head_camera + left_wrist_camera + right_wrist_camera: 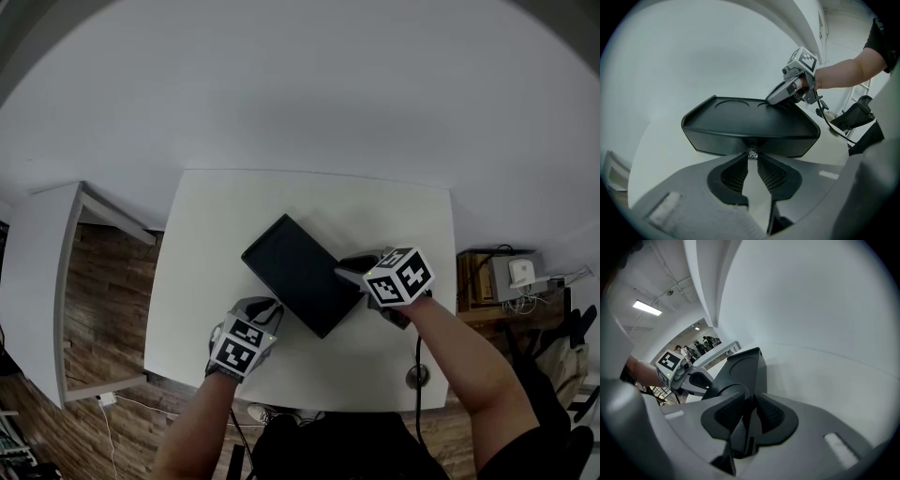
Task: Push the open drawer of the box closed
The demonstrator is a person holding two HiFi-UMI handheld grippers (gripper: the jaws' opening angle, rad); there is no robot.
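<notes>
So we're at the push step, or right at the end of it. The black box (298,272) sits diagonally mid-table, and its drawer front (740,140) at the near end looks almost home, though we can't tell how much still pokes out. Our left gripper (270,307) is at that near end, jaw tips pinched in on the little metal knob (751,152). Our right gripper (349,269) is at the box's right side, jaws clamped on its raised rim, bracing it. Next we reckon it's a straight shove along the box's length, no twisting. Beyond the box's far end the white table (216,225) is bare, with its edges well off.
</notes>
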